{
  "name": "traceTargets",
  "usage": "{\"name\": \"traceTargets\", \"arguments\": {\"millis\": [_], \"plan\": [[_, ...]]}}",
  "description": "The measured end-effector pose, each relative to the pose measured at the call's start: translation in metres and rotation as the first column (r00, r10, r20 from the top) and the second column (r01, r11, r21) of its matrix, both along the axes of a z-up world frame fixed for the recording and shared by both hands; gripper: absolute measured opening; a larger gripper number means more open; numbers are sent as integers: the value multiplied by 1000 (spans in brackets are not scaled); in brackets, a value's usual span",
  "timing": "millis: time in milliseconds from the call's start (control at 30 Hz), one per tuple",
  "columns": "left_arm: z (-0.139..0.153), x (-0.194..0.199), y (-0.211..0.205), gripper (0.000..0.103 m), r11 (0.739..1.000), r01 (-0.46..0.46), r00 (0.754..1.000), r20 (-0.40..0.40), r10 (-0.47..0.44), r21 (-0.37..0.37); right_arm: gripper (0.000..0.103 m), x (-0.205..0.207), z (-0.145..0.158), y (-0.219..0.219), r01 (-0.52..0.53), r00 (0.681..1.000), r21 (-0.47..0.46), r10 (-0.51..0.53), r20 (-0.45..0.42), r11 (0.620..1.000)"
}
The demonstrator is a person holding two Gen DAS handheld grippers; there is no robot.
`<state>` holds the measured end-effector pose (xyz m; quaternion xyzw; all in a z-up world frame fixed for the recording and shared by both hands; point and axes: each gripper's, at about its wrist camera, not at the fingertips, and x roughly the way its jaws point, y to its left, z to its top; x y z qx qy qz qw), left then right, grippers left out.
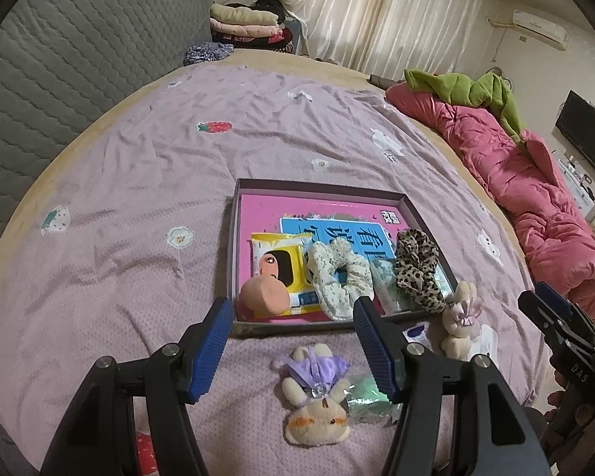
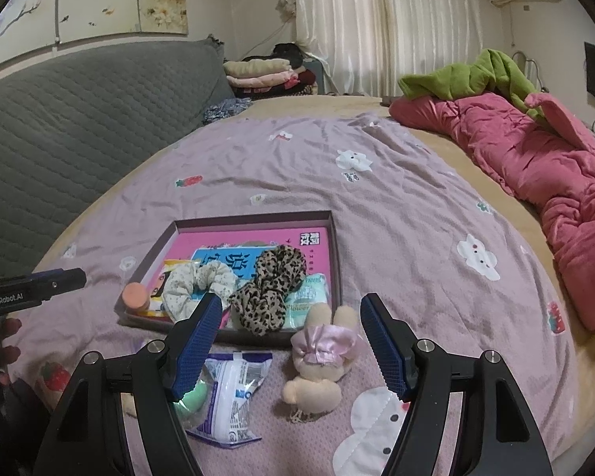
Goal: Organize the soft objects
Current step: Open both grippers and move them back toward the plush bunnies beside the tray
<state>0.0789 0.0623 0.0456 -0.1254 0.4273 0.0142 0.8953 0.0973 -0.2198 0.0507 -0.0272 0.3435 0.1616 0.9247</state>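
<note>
In the left wrist view, the left gripper (image 1: 293,351) hangs above the bed (image 1: 139,166) with its fingers spread wide and nothing between them. Just under it, near the camera, lies a small bunny (image 1: 317,400) with a purple bow, flat on the sheet and a little outside the near edge of the tray (image 1: 234,214). A green packet (image 1: 367,394) touches the bunny on its right. Inside the tray are a sponge (image 1: 263,297) at the near left corner, a yellow pack (image 1: 281,254), a floral scrunchie (image 1: 339,277) and a leopard scrunchie (image 1: 416,273). A second bunny (image 1: 460,319) stands just beside the near right corner of the tray.

In the right wrist view, the right gripper (image 2: 291,351) is also released, holding nothing. The pink-bow bunny (image 2: 321,361) lies between its fingers, on the sheet and just near of the tray (image 2: 335,238). To the left lies a white wrapper (image 2: 234,392), partly under the left finger.

Both bunnies look light and soft, so they should squash easily and not slip on the ribbed pads. I think the best hold is across the round body or head, not on the satin bow, which may be slippery and could pull loose
</note>
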Motion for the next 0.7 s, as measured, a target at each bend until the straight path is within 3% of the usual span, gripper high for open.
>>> {"name": "traceTargets", "arguments": {"millis": [700], "plan": [[-42,-33,-16,63,999,51,993,-105,-50,9,74,-20,-16,-9,-16,999,-10,16,-32,1000]]}}
